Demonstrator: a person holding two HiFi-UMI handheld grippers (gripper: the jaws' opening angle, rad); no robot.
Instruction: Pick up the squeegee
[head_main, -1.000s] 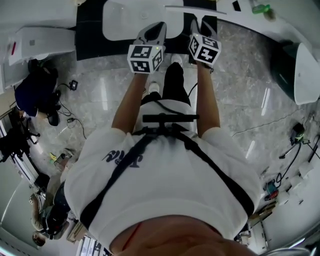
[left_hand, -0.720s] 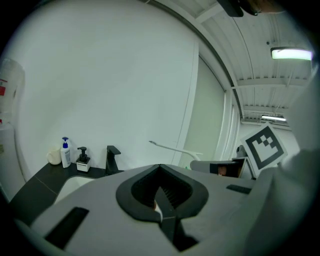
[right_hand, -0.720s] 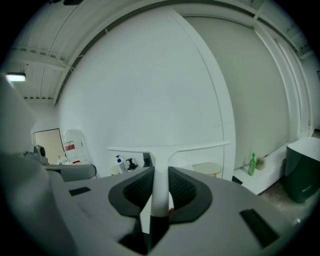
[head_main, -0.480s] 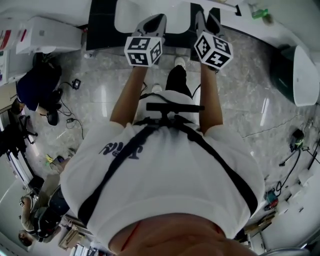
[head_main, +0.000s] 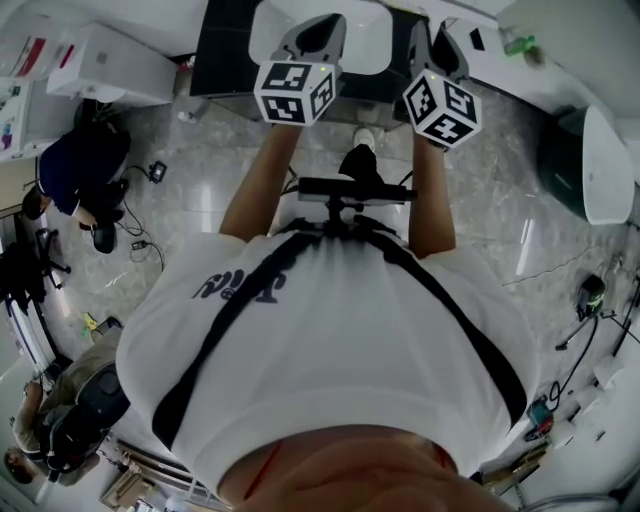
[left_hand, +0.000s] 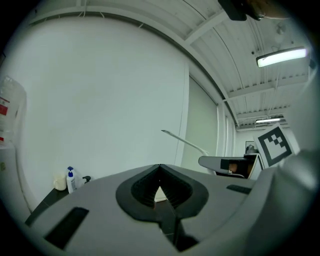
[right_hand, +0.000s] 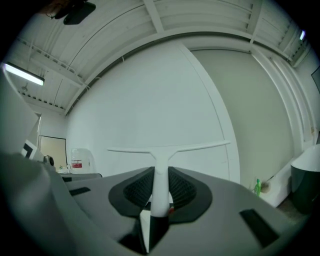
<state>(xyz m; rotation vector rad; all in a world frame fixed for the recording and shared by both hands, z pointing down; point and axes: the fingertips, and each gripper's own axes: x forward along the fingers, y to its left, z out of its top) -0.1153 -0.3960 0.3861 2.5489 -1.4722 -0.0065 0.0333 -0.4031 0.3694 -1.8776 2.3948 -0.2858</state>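
White wall (right_hand: 150, 90) ahead; right gripper (right_hand: 159, 192) clamps squeegee (right_hand: 161, 162) before it, left gripper (left_hand: 160, 186) closed, empty; pickup seems done, next hold steady

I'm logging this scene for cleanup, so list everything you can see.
squeegee: one, white, clamped in the right tongs
pump bottle: one, blue and white, on a dark ledge by the wall
small bottle: one, green, by the wall at right
sink: one, white, in the black counter
bin: one, dark green, floor at right
bystanders: two, one in dark blue, floor at left
left tongs: one, grey, shut, empty
right tongs: one, grey, shut on the squeegee
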